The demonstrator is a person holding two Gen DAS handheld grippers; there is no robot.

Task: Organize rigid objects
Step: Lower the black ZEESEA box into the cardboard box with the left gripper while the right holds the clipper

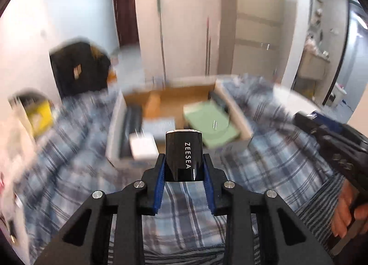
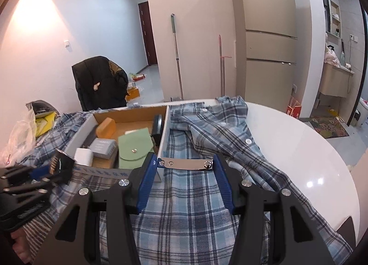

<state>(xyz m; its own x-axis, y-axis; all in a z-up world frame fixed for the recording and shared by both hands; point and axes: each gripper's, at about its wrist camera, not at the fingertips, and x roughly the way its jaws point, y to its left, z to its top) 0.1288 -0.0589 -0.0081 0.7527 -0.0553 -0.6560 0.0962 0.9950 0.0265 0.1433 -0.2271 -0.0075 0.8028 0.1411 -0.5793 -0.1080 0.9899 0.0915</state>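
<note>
My left gripper (image 1: 184, 159) is shut on a glossy black case (image 1: 184, 147) marked ZEESEA, held upright between the blue pads above the plaid shirt. From the right wrist view that same gripper (image 2: 53, 169) sits low at the left, just before the box. My right gripper (image 2: 185, 166) is shut on a flat shiny metal plate (image 2: 186, 164) that spans its pads, close to the near right corner of the open cardboard box (image 2: 164, 131). Inside the box lie a green pouch (image 2: 134, 147), a white charger (image 2: 84, 156), a grey carton (image 2: 103, 147) and an orange block (image 2: 105, 128).
A blue plaid shirt (image 2: 195, 196) covers the white round table (image 2: 299, 149) under and around the box. Plastic bags (image 2: 20, 140) pile up at the left. A black jacket hangs on a chair (image 2: 101, 83) behind. A hand (image 1: 347, 209) shows at the right edge.
</note>
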